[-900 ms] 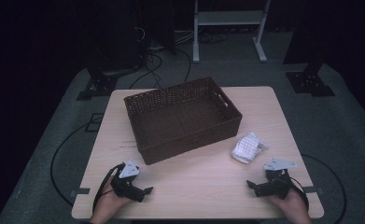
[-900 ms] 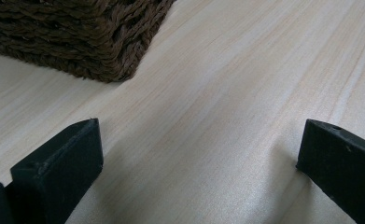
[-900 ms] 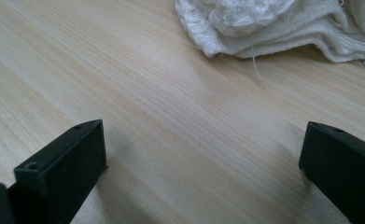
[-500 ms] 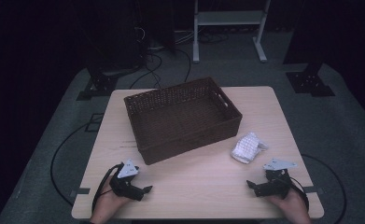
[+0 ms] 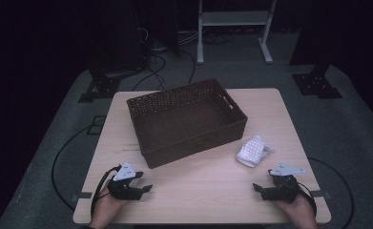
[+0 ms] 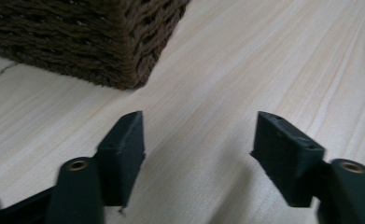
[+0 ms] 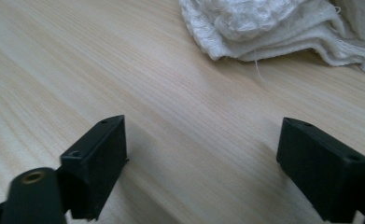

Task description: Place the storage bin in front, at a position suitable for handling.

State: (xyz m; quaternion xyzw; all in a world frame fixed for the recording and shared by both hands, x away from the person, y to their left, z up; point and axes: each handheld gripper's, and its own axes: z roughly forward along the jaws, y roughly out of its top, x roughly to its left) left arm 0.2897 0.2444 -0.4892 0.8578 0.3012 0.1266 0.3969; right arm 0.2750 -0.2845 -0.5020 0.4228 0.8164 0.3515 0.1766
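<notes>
High view shows nothing has shifted: my left gripper (image 5: 145, 187) and right gripper (image 5: 258, 188) still rest at the table's (image 5: 193, 191) near edge, both spread and empty. I judge the work unstarted; the crumpled white cloth (image 5: 253, 150) lies just right of the wicker basket (image 5: 186, 121), nearest my right gripper.

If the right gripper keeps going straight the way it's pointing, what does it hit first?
Probably the white cloth: it lies ahead of the open right gripper, slightly off to one side, with bare table between.

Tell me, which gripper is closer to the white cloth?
Right. The right gripper sits just in front of the white cloth, jaws open; the left gripper rests across the table near the basket.
</notes>
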